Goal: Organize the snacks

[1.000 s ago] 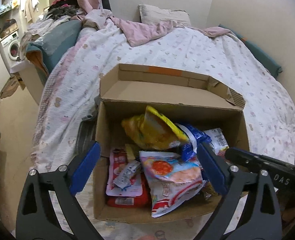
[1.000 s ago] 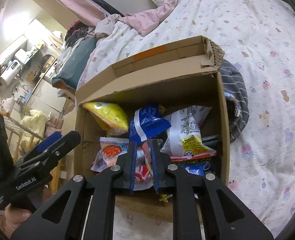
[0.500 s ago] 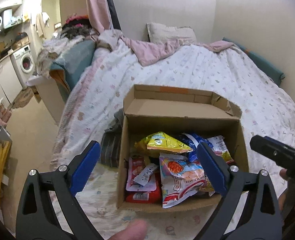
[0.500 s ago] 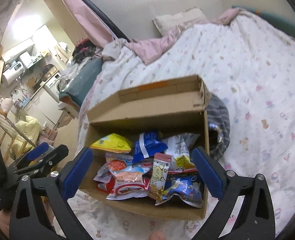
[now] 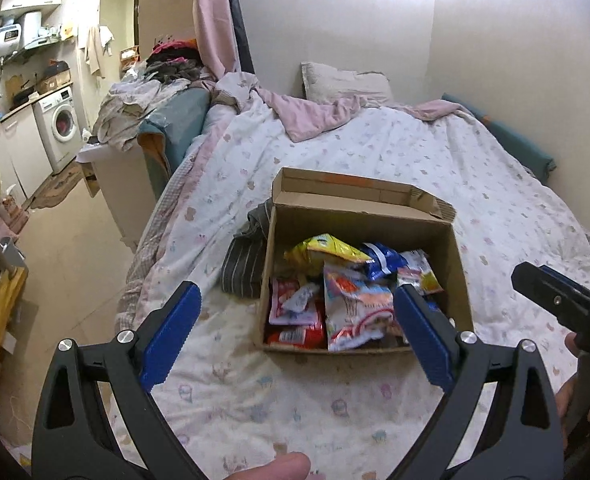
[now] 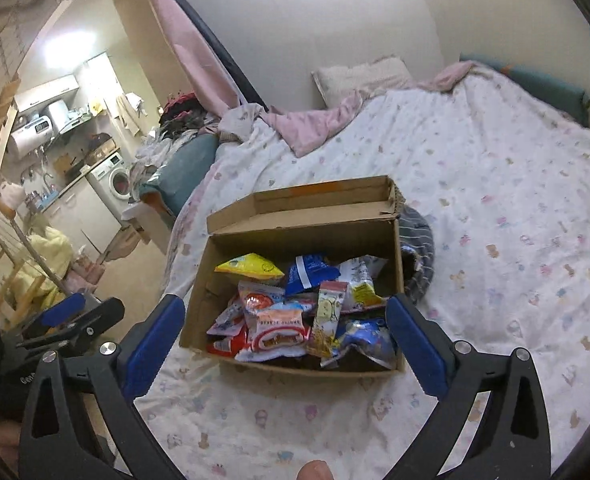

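An open cardboard box (image 5: 461,280) (image 6: 199,300) sits on the bed, filled with several snack packets: a yellow bag (image 5: 323,248) (image 6: 251,266), a blue bag (image 5: 383,260) (image 6: 309,270), a white and orange packet (image 5: 355,312) (image 6: 279,328), and a red packet (image 5: 291,336). A tall pink and yellow packet (image 6: 327,320) lies on top. My left gripper (image 5: 297,336) is open and empty, held back from the box's near side. My right gripper (image 6: 285,340) is open and empty, also short of the box.
A striped grey cloth (image 5: 243,264) (image 6: 419,256) lies against the box. The bed (image 5: 375,152) has a patterned duvet, pink blanket (image 5: 315,114) and pillow (image 5: 343,82). Left are bare floor (image 5: 67,240), a washing machine (image 5: 61,128) and piled laundry (image 5: 135,104).
The right gripper opened and let go of the pink and yellow packet, which now lies in the box. Both grippers pulled back and up from the box.
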Motion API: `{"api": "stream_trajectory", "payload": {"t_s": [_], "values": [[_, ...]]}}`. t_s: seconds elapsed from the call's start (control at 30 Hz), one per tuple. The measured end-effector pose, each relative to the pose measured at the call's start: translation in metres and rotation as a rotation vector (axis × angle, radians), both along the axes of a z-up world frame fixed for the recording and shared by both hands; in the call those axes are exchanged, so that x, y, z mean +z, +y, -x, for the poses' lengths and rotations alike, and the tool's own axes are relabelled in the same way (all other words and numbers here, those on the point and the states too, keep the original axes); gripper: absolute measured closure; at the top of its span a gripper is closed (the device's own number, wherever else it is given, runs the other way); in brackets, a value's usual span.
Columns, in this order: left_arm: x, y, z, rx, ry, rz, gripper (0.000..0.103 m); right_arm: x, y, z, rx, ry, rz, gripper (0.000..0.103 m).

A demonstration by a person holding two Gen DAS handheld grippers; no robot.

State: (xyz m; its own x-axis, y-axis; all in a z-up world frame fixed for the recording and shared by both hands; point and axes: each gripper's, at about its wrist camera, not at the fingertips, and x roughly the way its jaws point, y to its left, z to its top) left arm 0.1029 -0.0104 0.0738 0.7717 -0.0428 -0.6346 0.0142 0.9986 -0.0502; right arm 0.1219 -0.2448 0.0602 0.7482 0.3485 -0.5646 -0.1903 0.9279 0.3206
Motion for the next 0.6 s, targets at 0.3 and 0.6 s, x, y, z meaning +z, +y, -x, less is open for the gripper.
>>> {"api": "stream_trajectory", "payload": {"t_s": [0.3, 0.6], "values": [[-0.005, -0.003, 0.049, -0.014, -0.039, -0.012, 0.007, -0.004, 0.009, 0.051, -0.009, -0.054, 0.101, 0.0], [-0.037, 0.005, 0.042, 0.039, 0.017, 0.004, 0.006, -0.039, 0.018, 0.049, -0.039, -0.047, 0.127, 0.0]]}}
